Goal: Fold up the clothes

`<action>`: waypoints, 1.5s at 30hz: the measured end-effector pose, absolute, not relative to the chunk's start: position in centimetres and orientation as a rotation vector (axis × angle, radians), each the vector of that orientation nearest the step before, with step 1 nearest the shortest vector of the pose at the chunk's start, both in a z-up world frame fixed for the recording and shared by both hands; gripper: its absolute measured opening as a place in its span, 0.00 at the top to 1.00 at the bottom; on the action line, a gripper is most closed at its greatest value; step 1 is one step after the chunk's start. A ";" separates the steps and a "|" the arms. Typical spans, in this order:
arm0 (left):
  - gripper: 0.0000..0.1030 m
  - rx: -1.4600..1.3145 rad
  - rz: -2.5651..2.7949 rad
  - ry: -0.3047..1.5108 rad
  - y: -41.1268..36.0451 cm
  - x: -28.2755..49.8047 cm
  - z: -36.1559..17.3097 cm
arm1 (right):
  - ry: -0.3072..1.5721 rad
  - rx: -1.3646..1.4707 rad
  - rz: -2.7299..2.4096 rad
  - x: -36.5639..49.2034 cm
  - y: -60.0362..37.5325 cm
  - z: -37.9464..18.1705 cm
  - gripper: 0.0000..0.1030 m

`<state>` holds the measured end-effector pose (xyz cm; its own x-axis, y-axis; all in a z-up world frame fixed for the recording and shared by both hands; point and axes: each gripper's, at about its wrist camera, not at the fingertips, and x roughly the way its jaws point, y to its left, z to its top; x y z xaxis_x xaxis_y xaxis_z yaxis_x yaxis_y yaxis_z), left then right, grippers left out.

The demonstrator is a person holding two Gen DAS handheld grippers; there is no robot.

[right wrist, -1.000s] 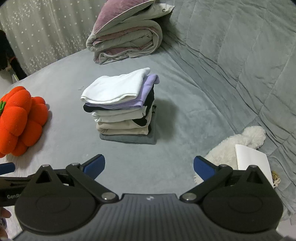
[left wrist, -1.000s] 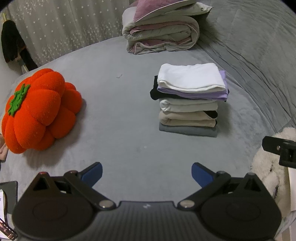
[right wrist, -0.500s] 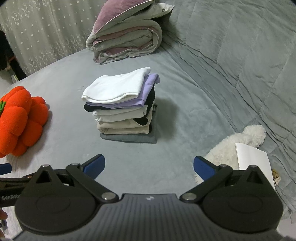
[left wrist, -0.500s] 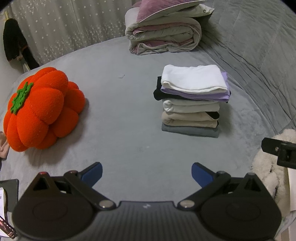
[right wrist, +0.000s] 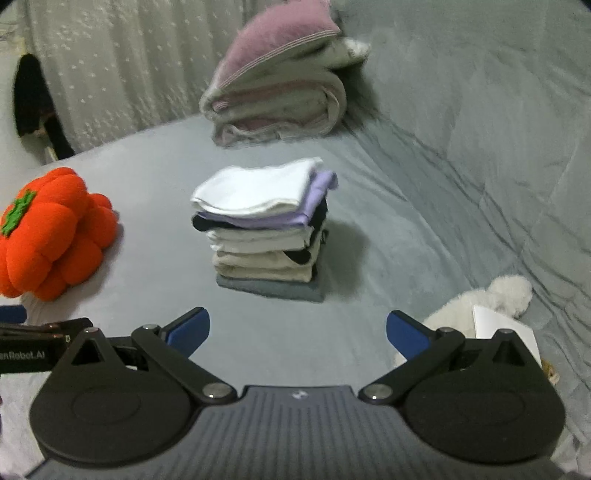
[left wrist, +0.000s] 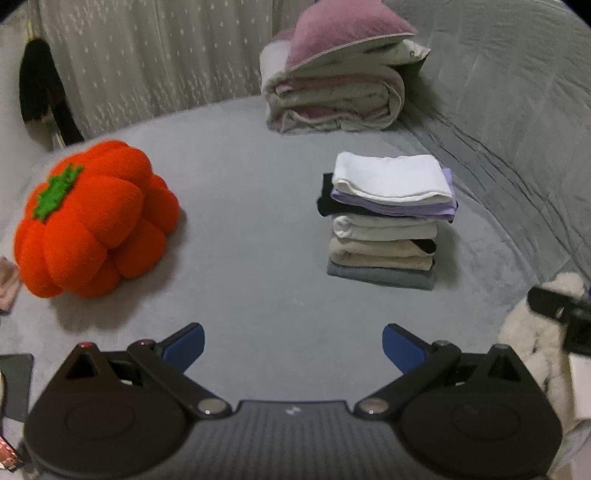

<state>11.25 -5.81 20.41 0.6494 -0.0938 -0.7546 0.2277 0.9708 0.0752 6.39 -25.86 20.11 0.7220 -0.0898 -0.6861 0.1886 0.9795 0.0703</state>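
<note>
A wide grey bed fills the room, its cover smooth in the middle and creased along the right side. At the far end a rolled quilt sits with a mauve pillow on top, both against a pale dotted curtain.

On the left of the bed rests a fat orange pumpkin cushion with a green stalk patch. Well apart from it, toward the right of the middle, stands the stack of folded clothes: a grey piece at the bottom, beige and cream ones above, a black edge poking out, a lilac one, and a white one on top. The stack stands upright and fairly square, touching nothing but the bed.

Near the right edge lies a white fluffy toy with a white card resting on it.

The left gripper hovers over bare bed with its blue fingers spread wide, holding nothing. The right gripper is likewise spread apart and empty, short of the stack.
</note>
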 end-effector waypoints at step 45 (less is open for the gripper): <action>0.01 0.080 -0.101 0.755 1.6 -1.4 14.5 | 0.551 0.090 -0.045 -5.7 -15.4 14.0 0.00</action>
